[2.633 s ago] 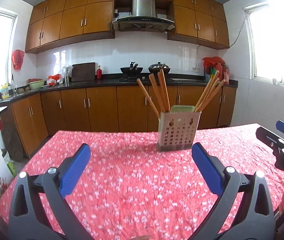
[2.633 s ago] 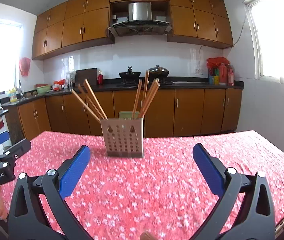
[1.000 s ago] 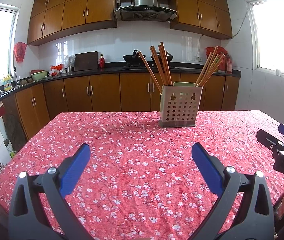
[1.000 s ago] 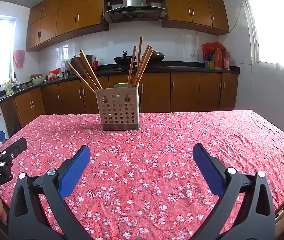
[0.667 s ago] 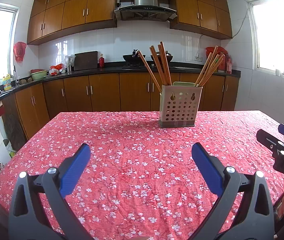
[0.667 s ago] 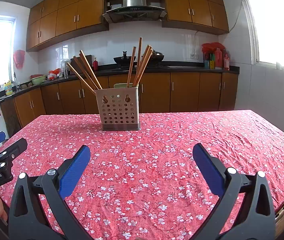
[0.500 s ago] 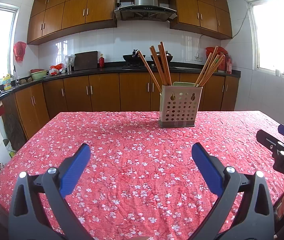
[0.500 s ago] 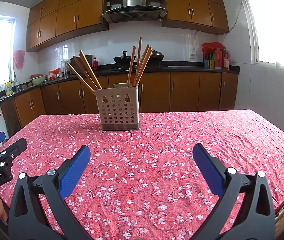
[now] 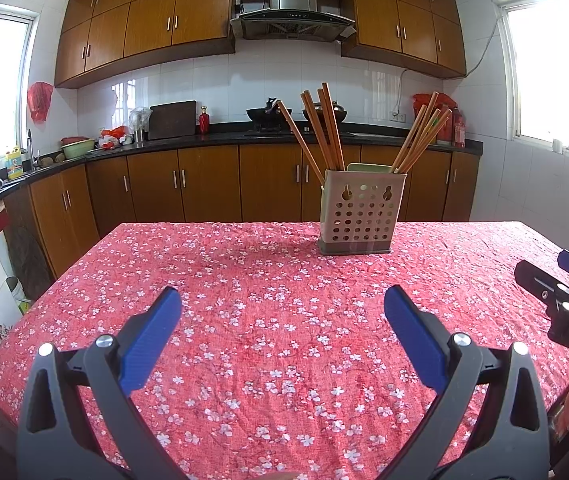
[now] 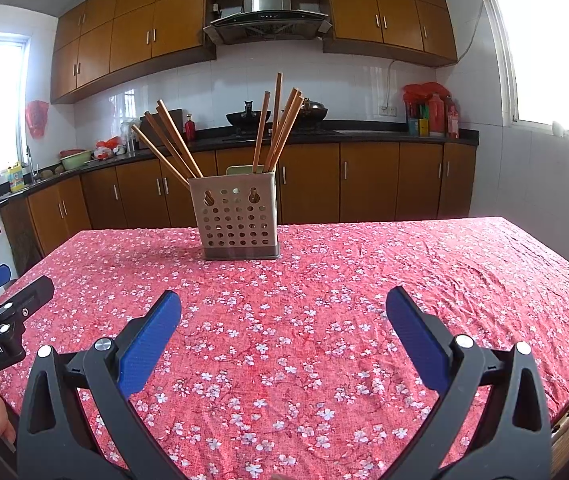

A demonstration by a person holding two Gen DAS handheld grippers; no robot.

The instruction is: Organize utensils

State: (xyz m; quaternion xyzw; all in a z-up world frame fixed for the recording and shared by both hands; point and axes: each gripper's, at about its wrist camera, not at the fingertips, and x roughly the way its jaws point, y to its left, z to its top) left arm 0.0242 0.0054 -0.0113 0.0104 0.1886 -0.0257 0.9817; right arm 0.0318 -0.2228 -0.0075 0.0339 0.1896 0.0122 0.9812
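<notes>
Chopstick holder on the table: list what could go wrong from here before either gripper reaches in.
1. The chopsticks fan out in two leaning bunches; pulling one could drag its neighbours out.
2. The holder stands free on a wrinkled tablecloth; a sideways tug might tip or slide it.
3. Both the left gripper and the right gripper are open and aimed at the same holder, so they could bump each other.

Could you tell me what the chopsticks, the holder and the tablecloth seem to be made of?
Chopsticks: probably wood or bamboo, matte brown. Holder: likely plastic, matte beige with moulded round holes, though painted metal is possible. Tablecloth: woven fabric, red floral print, visibly wrinkled.
</notes>
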